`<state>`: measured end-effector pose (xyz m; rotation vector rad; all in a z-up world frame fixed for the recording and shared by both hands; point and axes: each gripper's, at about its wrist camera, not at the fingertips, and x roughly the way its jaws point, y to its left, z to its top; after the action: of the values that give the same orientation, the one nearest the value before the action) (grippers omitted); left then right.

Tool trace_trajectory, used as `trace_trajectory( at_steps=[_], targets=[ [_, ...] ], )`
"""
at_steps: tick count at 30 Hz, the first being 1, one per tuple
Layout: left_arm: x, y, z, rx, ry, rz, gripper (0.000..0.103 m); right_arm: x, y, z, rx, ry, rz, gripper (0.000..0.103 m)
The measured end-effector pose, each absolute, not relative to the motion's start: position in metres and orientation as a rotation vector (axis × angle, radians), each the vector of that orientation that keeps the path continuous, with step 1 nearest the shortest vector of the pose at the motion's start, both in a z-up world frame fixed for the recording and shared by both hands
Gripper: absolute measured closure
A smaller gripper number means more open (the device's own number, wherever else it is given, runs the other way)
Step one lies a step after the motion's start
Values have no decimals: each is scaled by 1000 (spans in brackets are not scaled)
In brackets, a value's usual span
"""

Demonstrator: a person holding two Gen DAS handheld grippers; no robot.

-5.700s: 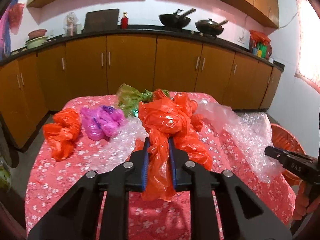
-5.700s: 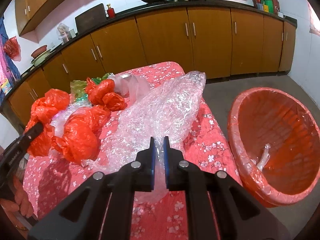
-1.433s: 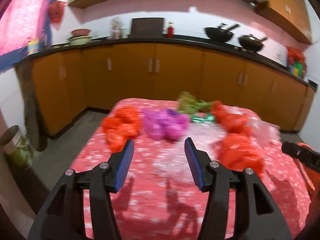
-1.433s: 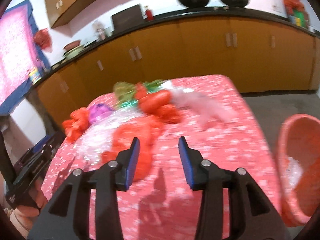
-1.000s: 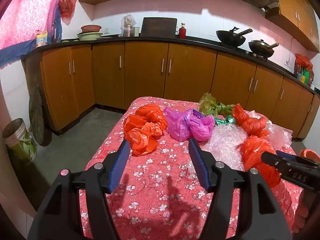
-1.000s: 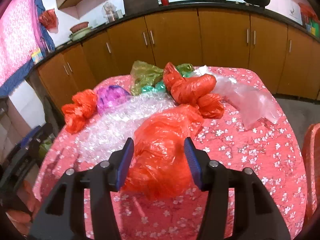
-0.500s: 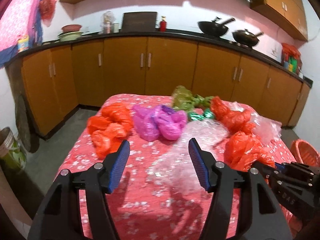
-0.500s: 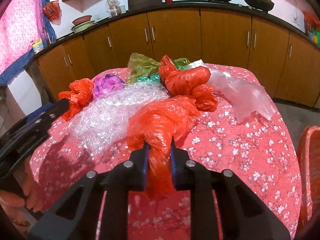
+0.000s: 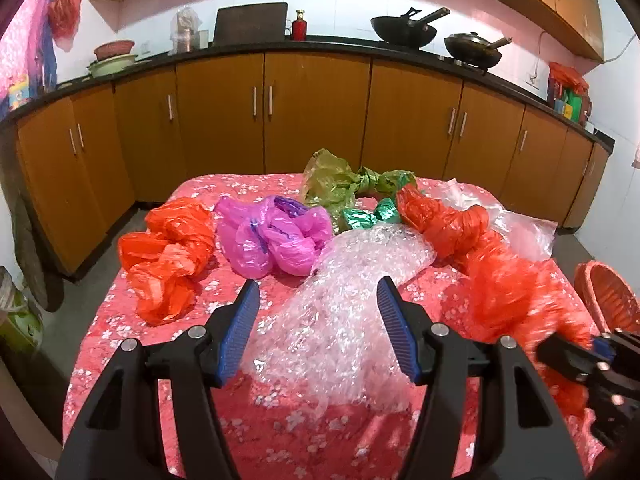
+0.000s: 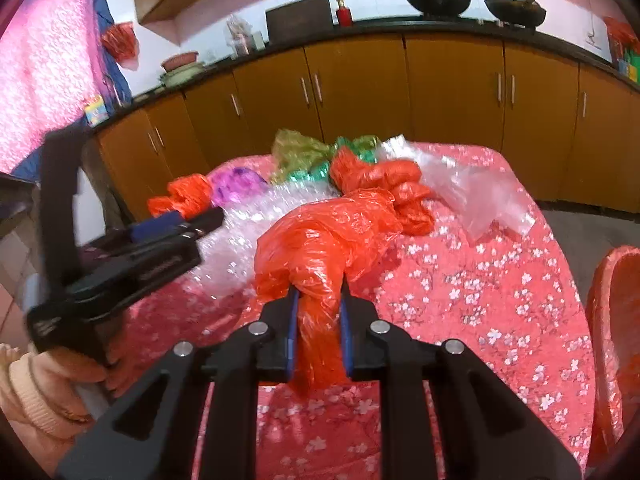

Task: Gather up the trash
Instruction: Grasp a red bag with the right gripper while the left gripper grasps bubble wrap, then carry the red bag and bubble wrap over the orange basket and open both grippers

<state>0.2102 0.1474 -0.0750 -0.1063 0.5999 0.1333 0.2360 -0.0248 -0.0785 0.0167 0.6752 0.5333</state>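
Our right claw [image 10: 318,292] grips one orange bag [image 10: 332,236] on the desk [image 10: 480,300]; our left claw [image 9: 318,320], spread wide, hovers over bubble wrap [image 9: 340,312]. The basket's [image 10: 612,320] contents are hidden.

Table [image 9: 132,364] under red floral cloth, bearing orange bag [image 9: 168,256], magenta bag [image 9: 276,240], green bags [image 9: 344,188], bubble wrap [image 9: 340,320], clear bag [image 10: 480,196]

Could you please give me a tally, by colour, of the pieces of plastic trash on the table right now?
Orange-red bags: 3 (left one, knotted one, one in the right gripper)
Pink-purple bag: 1
Olive-green bag: 1
Shiny green wrapper: 1
Clear bubble wrap: 1
Clear bag: 1
Total: 8
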Motion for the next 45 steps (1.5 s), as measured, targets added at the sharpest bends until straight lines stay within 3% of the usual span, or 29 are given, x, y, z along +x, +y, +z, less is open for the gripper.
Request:
trace_trajectory(
  at_steps=[15, 23, 26, 45],
  targets=[
    [236, 146, -93, -112, 717, 84, 40, 250, -70, -69, 104, 643, 387, 85],
    [239, 141, -95, -95, 739, 54, 78, 249, -75, -69, 115, 641, 366, 85],
    [236, 140, -94, -89, 728, 56, 85, 246, -75, -67, 115, 635, 360, 85],
    [189, 112, -36, -84, 599, 3, 89, 214, -112, -38, 136, 569, 299, 85]
  ],
)
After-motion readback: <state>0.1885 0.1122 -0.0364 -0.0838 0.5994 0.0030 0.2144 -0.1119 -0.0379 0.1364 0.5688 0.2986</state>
